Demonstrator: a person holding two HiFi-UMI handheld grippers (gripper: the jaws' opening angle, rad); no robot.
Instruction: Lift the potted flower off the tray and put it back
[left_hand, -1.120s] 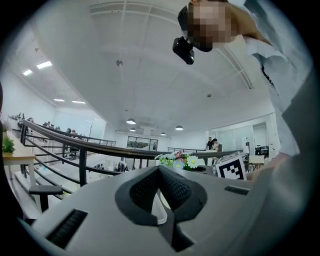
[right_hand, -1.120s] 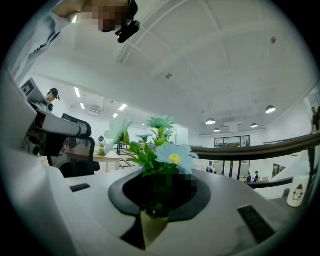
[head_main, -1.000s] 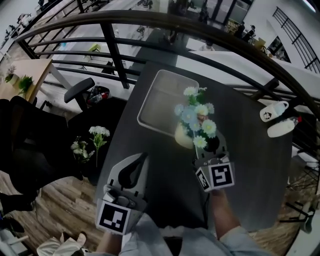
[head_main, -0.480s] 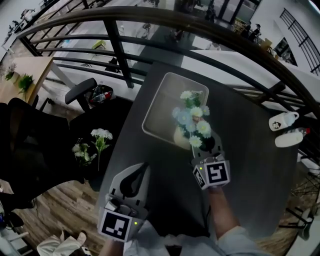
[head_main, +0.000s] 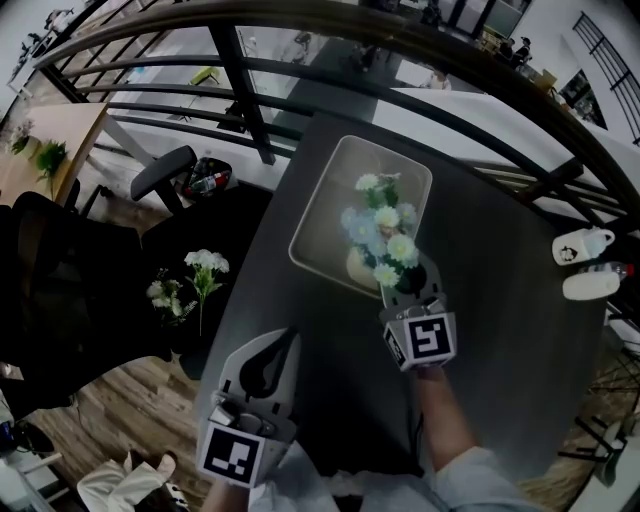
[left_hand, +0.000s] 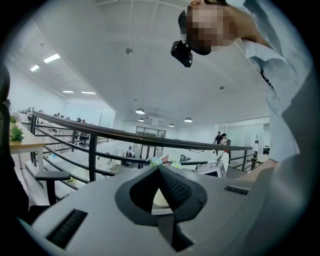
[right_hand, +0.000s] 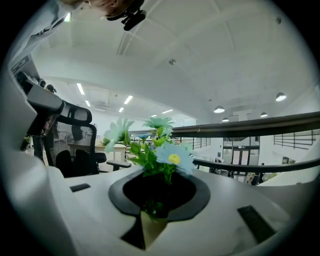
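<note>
- Sitting nearest, the left tongs are grey and smooth, with black bumpy pads. They are pinched together on nothing, and a cube with black and white squares rides on their back.
- The right tongs are the same kind and are squeezed on the potted flower, gripping its pot.
- The potted flower has a small, round, cream pot and green leaves. Its soft blooms are pale blue, white and light green, with yellow middles.
- It is at the near right corner of the tray. I cannot tell if the pot touches the tray floor.
- The tray is pale, shallow and long, with rounded corners and a raised rim. The potted flower is the only thing seen over it.
- The desk is dark grey and flat.
- Two white things lie near its far right edge.
- A dark metal railing curves behind the desk.
</note>
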